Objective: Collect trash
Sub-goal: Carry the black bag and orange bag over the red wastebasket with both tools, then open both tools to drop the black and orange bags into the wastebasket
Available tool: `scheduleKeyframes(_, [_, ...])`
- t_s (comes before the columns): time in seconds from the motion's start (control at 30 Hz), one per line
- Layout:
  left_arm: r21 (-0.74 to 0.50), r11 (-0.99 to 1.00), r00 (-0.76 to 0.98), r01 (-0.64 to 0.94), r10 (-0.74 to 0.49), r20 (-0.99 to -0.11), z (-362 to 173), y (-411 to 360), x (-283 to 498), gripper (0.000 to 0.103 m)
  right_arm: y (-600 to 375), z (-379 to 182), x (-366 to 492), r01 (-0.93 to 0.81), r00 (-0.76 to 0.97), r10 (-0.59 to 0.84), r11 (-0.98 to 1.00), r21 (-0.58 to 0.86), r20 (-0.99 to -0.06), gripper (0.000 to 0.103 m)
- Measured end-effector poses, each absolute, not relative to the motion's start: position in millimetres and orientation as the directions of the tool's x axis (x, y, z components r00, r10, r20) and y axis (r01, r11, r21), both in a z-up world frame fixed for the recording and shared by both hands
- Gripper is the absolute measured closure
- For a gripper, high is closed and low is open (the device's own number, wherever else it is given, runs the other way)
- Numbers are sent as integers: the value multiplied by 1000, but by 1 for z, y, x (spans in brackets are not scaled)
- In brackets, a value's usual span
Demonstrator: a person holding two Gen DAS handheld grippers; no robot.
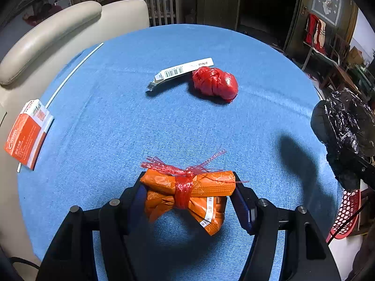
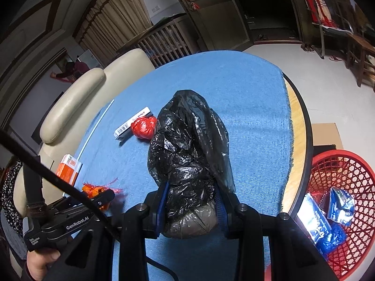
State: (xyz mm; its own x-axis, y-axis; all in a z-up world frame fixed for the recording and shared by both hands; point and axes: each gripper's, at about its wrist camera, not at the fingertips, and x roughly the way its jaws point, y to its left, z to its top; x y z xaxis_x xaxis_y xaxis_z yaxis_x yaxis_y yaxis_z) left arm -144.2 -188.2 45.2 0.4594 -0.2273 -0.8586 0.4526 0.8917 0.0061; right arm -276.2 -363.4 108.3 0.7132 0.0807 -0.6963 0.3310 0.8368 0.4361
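My left gripper [image 1: 187, 189] is shut on an orange packet bundle [image 1: 187, 194] tied with red plastic string, held just over the blue tablecloth [image 1: 140, 121]. My right gripper [image 2: 191, 199] is shut on a crumpled black plastic bag [image 2: 185, 154] with a grey lump at its bottom. That bag [image 1: 346, 126] shows at the right edge of the left wrist view. A red knotted bag [image 1: 214, 83] and a white barcode box [image 1: 182, 70] lie farther out on the cloth. The orange bundle [image 2: 93, 190] and the left gripper [image 2: 103, 199] appear at lower left in the right wrist view.
A red mesh basket [image 2: 351, 187] with blue and silver wrappers stands on the floor right of the table's wooden rim [image 2: 297, 140]. An orange-and-white box [image 1: 25, 135] lies at the cloth's left edge. A cream chair [image 1: 46, 37] stands behind. A person's hand [image 2: 39, 262] holds the left gripper.
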Motion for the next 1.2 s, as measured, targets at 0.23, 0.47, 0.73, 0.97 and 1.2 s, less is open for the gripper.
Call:
scheduleKeyframes(0.23, [43, 874, 462, 485, -214, -861, 45, -209, -151, 35, -376, 101, -292, 357, 733, 69, 808, 469, -676, 65])
scheduleKeyframes(0.47, [48, 816, 446, 577, -264, -855, 49, -252, -174, 35, -412, 99, -334, 436, 749, -21, 768, 468, -663, 65])
scheduleKeyframes(0.73, [56, 723, 426, 689, -342, -838, 63, -311, -208, 35, -480, 78, -405, 604, 699, -175, 662, 443, -693, 65])
scheduleKeyframes(0.97, [49, 639, 382, 767, -395, -835, 65, -362, -233, 35, -516, 53, -438, 676, 643, -213, 608, 416, -735, 65])
scheduleKeyframes(1.2, [41, 580, 344, 814, -424, -838, 63, -392, -248, 35, -535, 37, -441, 696, 596, -200, 612, 375, -778, 61])
